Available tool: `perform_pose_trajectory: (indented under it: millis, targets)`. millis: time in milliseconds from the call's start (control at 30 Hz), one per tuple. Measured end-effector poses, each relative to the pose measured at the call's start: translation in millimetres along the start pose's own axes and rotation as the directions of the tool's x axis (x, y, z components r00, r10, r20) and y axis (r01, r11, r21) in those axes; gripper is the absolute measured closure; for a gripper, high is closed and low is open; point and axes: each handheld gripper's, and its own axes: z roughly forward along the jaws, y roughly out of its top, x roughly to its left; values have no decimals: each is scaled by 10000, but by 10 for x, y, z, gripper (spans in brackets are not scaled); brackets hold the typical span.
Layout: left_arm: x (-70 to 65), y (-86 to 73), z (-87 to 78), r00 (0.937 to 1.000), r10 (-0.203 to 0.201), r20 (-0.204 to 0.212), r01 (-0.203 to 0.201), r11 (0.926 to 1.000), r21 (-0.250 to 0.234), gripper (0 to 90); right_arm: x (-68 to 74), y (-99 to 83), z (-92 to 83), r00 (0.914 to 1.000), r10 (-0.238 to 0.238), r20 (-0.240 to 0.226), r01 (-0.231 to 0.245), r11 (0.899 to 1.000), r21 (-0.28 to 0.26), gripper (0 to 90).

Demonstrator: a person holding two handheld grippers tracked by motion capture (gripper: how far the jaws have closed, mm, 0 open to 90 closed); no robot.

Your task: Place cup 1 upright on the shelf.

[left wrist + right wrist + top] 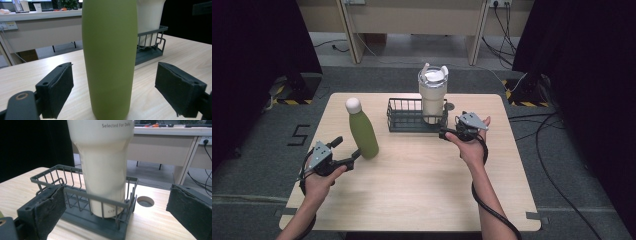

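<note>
High view: the cream tumbler (433,97) already stands in the wire basket (398,117) at twelve o'clock on the tabletop (422,185); the right gripper (451,131) gapes empty beside it. The left gripper (347,150), wide open, brackets the upright green bottle (362,132) at nine o'clock (ungrasped, probably next).

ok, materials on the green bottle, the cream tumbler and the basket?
Green bottle: likely powder-coated metal; even matte skin, no glare, white cap in the high view.
Cream tumbler: smooth, faintly glossy, printed text; coated steel or plastic, can't tell which.
Basket: dark grey wire rods on a solid base, matte, probably coated steel.
Table: light wood-grain, probably laminate.
</note>
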Motion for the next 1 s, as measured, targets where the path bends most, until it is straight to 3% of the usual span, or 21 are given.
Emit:
perform_pose_trajectory:
  millis: [400,1000]
  targets:
    - [26,131,244,10000,23,87,-22,9999,-138,143,-99,-120,-205,9998,78,167,-78,10000,-7,21]
    - [50,154,584,9997,-159,160,158,9999,27,143,-262,-265,-551,9984,231,511,-231,9997,-15,29]
